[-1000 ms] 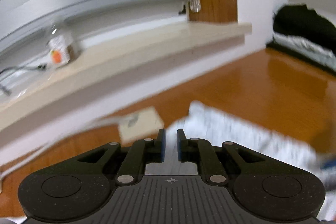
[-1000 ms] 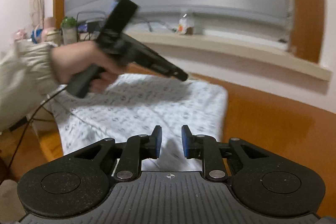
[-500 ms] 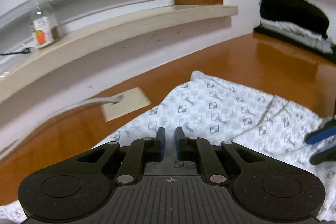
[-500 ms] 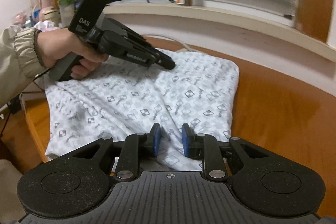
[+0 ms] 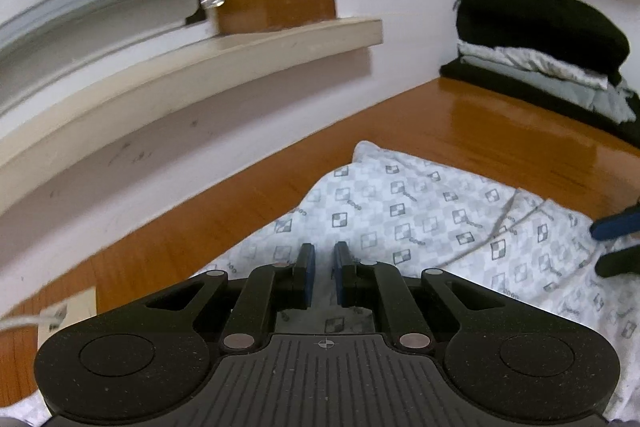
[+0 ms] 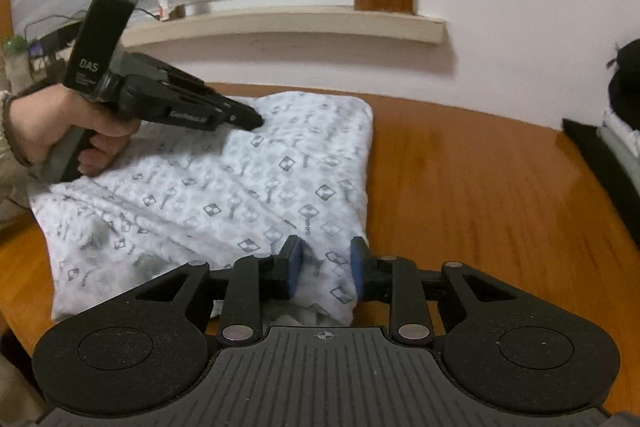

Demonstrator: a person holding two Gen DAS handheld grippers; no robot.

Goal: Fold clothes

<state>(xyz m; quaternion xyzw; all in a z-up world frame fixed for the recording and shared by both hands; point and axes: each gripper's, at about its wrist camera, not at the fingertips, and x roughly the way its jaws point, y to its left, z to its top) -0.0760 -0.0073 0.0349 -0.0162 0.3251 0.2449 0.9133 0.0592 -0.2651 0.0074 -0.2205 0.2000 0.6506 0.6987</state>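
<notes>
A white garment with a grey check print [image 6: 224, 187] lies folded flat on the wooden table [image 6: 480, 187]; it also shows in the left wrist view [image 5: 420, 219]. My left gripper [image 5: 323, 267] hovers over its far left part with its fingers nearly together and nothing between them; it shows in the right wrist view [image 6: 250, 117] too. My right gripper [image 6: 325, 263] is open over the garment's near right corner, its blue pads on either side of the cloth. Its fingertips [image 5: 616, 223] show at the right edge of the left wrist view.
A pile of folded dark and light clothes [image 5: 540, 39] sits at the table's far right. A window sill [image 6: 280, 23] with a bottle and cables runs along the wall. A beige socket plate with a cable [image 5: 64, 311] lies on the table at the left.
My right gripper has opened wider and shifted right to the garment's near right corner. My left gripper has turned right and stays over the cloth.
</notes>
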